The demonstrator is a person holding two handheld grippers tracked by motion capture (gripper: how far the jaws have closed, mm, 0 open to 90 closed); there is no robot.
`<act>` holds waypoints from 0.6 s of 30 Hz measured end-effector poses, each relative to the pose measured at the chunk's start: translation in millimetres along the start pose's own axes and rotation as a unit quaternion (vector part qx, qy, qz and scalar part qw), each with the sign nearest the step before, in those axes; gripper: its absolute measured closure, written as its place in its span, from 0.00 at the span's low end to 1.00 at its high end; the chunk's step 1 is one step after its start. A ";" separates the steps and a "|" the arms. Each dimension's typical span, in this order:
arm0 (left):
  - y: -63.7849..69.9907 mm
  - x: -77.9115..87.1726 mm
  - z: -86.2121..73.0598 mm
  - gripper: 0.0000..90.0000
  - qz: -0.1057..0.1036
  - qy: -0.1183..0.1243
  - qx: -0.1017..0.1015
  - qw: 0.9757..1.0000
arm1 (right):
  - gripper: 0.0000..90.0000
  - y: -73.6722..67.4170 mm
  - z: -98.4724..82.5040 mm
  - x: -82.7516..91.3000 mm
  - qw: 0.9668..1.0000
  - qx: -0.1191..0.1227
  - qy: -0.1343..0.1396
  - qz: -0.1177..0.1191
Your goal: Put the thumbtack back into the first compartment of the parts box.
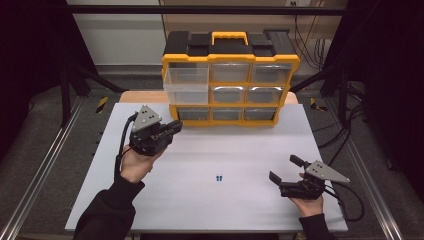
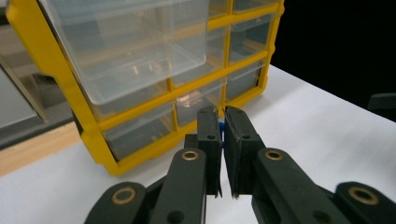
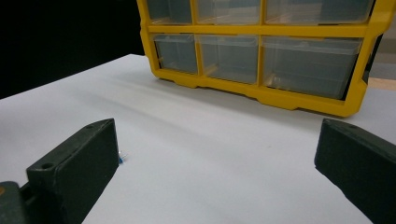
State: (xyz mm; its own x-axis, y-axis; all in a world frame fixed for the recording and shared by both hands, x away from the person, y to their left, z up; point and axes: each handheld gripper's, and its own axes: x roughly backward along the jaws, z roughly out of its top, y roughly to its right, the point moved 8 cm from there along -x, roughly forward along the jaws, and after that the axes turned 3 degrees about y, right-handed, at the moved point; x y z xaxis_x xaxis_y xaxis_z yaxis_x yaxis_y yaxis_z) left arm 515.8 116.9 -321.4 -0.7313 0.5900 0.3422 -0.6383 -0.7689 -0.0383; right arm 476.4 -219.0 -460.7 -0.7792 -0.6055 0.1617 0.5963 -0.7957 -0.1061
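- Left gripper (image 1: pixel 175 126) raised in front of the yellow drawer organizer (image 1: pixel 230 60), jaws pinched nearly together on a small blue piece (image 2: pixel 221 127); piece mostly hidden between the pads, probably a tiny part, type unclear.
- Clear drawer (image 1: pixel 186 85) at the organizer's upper left is pulled out, sticking past the yellow frame; left gripper sits just below and in front of it, apart.
- Right gripper (image 1: pixel 284 169) near the table's right front, jaws wide apart, nothing between them.
- Small blue bits (image 1: pixel 219 177) lie on the white table (image 1: pixel 210 210) mid-front, between the two grippers, well apart from the organizer.
- Open table all round the bits; organizer base sits near the far edge.
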 end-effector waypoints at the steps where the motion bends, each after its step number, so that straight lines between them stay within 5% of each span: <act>1: -1.6 -0.5 5.9 0.94 0.003 -0.002 -0.003 1.000 | 0.01 -0.2 0.0 0.0 1.000 -0.002 0.000 -0.001; 18: -14.8 5.5 67.1 0.94 0.020 0.030 -0.018 0.999 | 0.01 -0.2 0.5 0.3 1.000 -0.001 0.001 0.000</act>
State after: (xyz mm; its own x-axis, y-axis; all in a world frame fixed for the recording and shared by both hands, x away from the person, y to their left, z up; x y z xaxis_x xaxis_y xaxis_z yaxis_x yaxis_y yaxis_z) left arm 537.3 115.0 -256.0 -0.7692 0.5726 0.2837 -0.6150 -0.7839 -0.0850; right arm 476.1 -219.0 -460.2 -0.7799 -0.6053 0.1592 0.5956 -0.7959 -0.1085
